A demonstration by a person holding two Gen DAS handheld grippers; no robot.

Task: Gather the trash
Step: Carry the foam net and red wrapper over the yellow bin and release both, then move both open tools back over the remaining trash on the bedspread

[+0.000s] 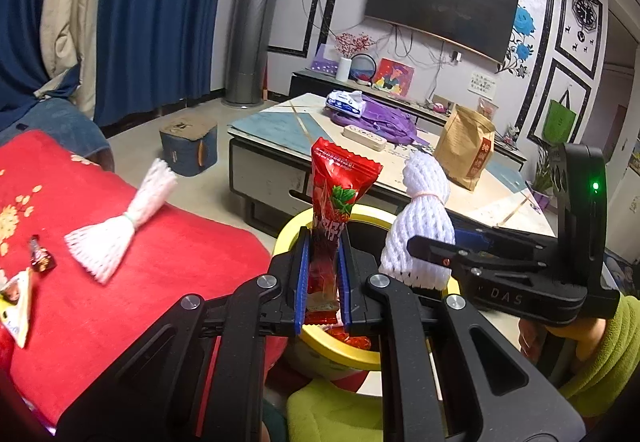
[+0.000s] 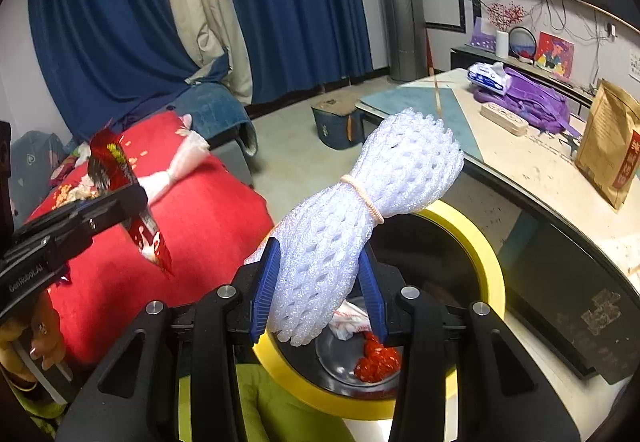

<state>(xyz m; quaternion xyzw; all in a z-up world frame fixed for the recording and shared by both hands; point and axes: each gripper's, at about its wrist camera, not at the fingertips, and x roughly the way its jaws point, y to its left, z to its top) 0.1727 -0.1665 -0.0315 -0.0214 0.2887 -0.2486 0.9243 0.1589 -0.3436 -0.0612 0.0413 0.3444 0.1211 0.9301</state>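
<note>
A red blanket (image 1: pixel 168 274) with a gold flower print covers the bed. On it lies a white foam fruit net (image 1: pixel 120 224) tied at its middle, and toward the near left edge a small dark candy wrapper (image 1: pixel 41 259) beside a pale torn packet (image 1: pixel 18 302). The coffee table (image 1: pixel 280 125) carries a tissue pack (image 1: pixel 345 102), a purple bag (image 1: pixel 384 119), a power strip (image 1: pixel 364 137) and a brown paper bag (image 1: pixel 466 145). A blue storage stool (image 1: pixel 189 145) stands on the floor.

Bin (image 2: pixel 486 258) sits below both my hand-held grippers, between bed (image 1: pixel 160 282) on left and desk (image 1: pixel 280 121) behind. Wrappers (image 2: pixel 376 358) already in bin. Second foam net (image 1: pixel 120 230) plus candy wrappers (image 1: pixel 40 262) lying on bed, further left.
</note>
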